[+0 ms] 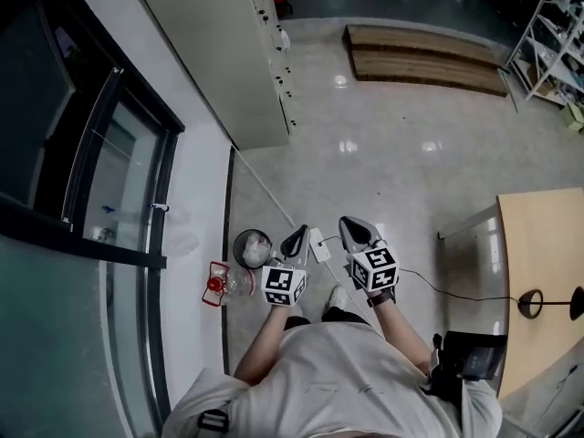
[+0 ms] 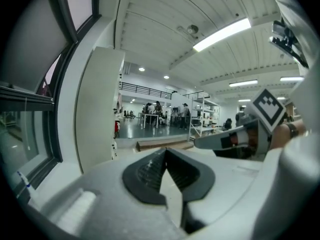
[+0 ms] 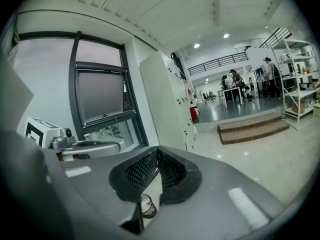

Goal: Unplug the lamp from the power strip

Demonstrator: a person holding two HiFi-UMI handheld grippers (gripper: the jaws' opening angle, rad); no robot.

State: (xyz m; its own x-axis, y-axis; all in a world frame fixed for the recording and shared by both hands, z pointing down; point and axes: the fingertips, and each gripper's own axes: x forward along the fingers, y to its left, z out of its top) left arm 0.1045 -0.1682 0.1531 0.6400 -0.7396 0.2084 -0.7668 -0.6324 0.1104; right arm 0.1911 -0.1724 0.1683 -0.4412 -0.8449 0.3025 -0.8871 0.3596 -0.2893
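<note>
Head view: a white power strip (image 1: 320,245) lies on the floor, seen between the left gripper (image 1: 294,242) and the right gripper (image 1: 356,233). Its black cable (image 1: 456,297) runs to the lamp (image 1: 531,304) on a wooden table (image 1: 538,245).

Left gripper view: the jaws are together and empty, and neither strip nor lamp shows.

Right gripper view: the jaws are closed on nothing, with a window (image 3: 100,96) beyond.

Ahead of my left gripper (image 1: 297,239) and right gripper (image 1: 356,232), open floor (image 1: 392,153) runs to a wooden step (image 1: 424,57). Window wall (image 1: 196,181) and cabinet (image 1: 219,44) close off the left gripper's left. A table (image 1: 538,245) stands well right of the right gripper. A bowl (image 1: 253,247) sits on the floor, left of the left gripper.
</note>
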